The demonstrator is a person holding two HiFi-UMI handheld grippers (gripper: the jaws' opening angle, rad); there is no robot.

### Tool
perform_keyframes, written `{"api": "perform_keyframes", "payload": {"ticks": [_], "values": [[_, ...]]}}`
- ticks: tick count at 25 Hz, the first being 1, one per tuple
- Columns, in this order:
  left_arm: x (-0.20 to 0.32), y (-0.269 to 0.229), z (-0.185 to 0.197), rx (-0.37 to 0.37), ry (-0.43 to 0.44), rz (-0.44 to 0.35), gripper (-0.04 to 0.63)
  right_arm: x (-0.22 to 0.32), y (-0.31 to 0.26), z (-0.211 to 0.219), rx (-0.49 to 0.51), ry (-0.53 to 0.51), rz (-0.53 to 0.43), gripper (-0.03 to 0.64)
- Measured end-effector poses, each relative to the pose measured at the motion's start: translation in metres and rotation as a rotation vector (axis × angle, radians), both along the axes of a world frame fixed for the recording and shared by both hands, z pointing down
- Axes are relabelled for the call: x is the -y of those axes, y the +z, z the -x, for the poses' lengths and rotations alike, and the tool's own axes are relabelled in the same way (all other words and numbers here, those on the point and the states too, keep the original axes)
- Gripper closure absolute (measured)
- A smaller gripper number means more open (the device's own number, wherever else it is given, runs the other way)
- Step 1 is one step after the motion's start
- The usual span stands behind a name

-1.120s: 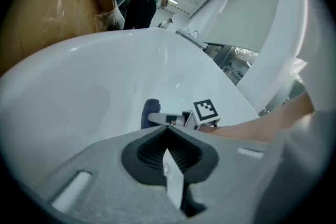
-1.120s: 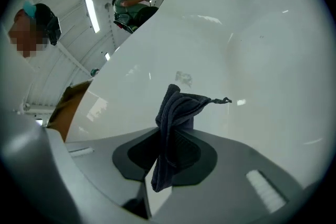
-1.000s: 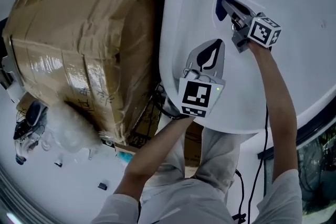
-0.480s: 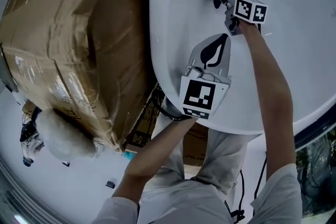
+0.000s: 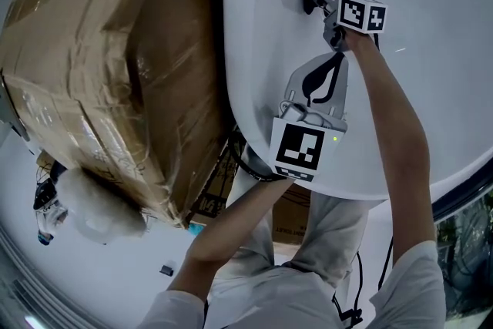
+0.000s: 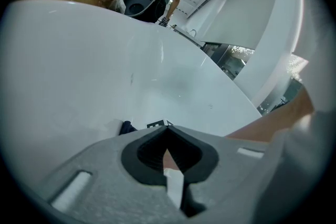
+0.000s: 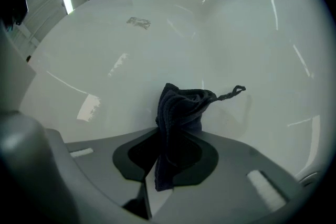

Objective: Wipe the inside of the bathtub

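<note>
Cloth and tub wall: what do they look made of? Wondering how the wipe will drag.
The cloth looks like a dark, soft woven or knit fabric with a matte finish. It folds and bunches, and shows fine ribbing and a thin corded loop. The bathtub is hard, glossy white, likely acrylic or enamel, though I cannot tell which. Sharp light streaks reflect off its smooth curve.

Outstretched right claw (image 7: 173,140) grips a dark cloth (image 7: 181,105); left claw (image 6: 168,134) has jaws together.

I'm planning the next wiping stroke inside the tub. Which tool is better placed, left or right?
Right. The right tool is shut on the dark cloth, which lies against the tub wall. The left tool is shut, holding nothing.
</note>
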State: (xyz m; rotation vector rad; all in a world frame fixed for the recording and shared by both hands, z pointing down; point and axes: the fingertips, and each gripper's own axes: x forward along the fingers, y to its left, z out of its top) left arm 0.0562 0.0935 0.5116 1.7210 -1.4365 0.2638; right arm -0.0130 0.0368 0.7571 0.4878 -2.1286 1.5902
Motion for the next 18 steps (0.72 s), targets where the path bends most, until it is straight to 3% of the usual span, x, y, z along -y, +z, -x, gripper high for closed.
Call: {"api": "perform_keyframes", "payload": {"ticks": [8,18], "values": [[-0.004,-0.004,0.001,-0.007,-0.002,0.023,0.597,-0.001,-0.045,0.011,0.098,-0.015,-0.025,0.568],[-0.014,-0.013,0.013,0.042,-0.068,0.104,0.597,-0.002,-0.097,0.024,0.146,-0.084,-0.098,0.568]]}}
